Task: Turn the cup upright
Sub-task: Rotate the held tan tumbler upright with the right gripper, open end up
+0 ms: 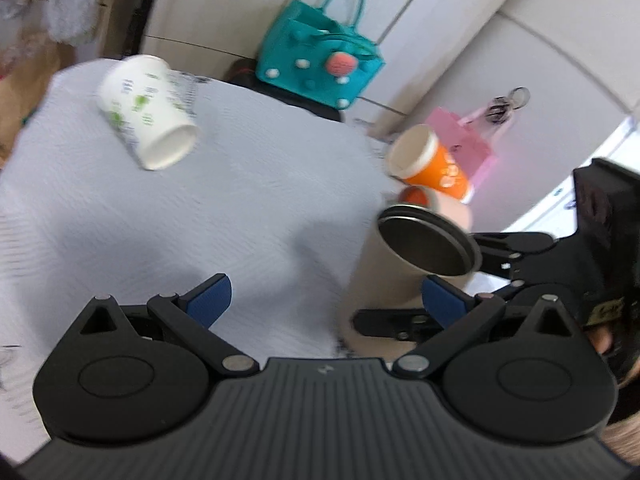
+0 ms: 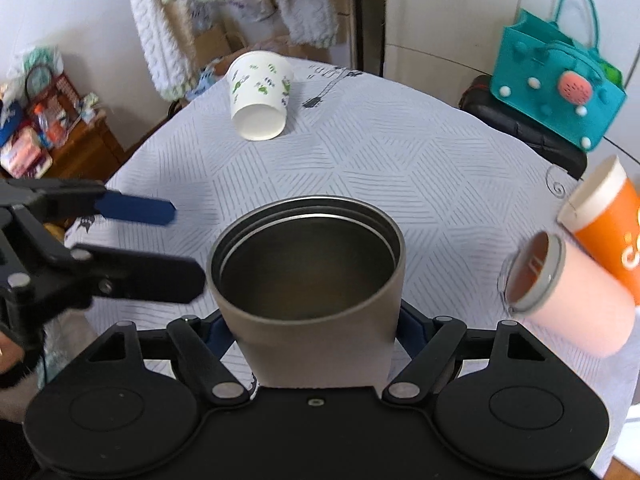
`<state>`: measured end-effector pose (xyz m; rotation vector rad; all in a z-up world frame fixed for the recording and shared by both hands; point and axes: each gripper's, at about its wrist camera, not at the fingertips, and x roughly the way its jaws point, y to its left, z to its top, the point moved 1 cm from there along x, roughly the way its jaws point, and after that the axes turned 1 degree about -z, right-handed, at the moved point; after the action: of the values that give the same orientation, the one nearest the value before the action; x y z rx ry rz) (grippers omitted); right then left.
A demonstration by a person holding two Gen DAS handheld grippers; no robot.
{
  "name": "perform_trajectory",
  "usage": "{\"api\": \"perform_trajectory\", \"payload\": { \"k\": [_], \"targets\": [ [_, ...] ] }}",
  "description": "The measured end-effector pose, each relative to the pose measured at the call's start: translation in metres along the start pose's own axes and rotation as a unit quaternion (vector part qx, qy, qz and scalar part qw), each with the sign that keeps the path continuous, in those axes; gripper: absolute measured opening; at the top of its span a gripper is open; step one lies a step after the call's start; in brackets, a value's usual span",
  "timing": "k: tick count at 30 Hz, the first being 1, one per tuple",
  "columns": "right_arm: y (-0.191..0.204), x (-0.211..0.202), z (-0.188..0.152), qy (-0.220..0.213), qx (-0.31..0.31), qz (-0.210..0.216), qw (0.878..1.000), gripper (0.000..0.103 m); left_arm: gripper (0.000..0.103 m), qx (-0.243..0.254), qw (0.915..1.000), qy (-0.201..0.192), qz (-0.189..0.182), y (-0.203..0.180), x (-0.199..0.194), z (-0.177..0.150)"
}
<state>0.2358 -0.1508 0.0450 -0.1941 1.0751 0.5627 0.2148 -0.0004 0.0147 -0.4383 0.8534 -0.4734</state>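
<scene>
Lighting: bright, even daylight — soft shadows on the tablecloth (image 2: 400, 168). Left wrist view: motion blur throughout; paper cup (image 1: 150, 112) and orange cup (image 1: 434, 162) smeared. Right wrist view: sharper, steel cup (image 2: 308, 280) crisp. Both: fisheye bending, dark corners — straight edges curve.

Only legible mark: white lettering on the orange cup (image 2: 612, 236), right of the steel tumbler (image 2: 308, 276), cut off by the frame edge, starting with what looks like "C". Same lettering blurred beyond reading in the left wrist view. Nothing else readable.
</scene>
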Motion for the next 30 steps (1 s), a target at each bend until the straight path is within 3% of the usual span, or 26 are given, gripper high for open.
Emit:
{"api": "perform_trajectory", "payload": {
  "k": [9,21,25,30],
  "targets": [
    [-0.019,-0.005,-0.024,-0.07,0.04,0.036,0.996,0.082,0.103,0.009,0.9975,-0.002,-0.07,-0.018,0.018,-0.005],
    [-0.026,-0.001,-0.033,-0.126,0.039,0.05,0.99,0.082,0.103,-0.002,0.9945,-0.004,-0.105,-0.017,0.034,-0.006],
    [-0.023,0.006,-0.027,-0.132,0.03,0.043,0.99,0.082,0.1,-0.022,0.9915,-0.014,-0.128,-0.006,0.039,-0.006],
    [-0.024,0.008,-0.026,-0.137,0.03,0.04,0.989,0.082,0.089,-0.038,0.9875,-0.006,-0.153,0.001,0.048,-0.003]
  ]
}}
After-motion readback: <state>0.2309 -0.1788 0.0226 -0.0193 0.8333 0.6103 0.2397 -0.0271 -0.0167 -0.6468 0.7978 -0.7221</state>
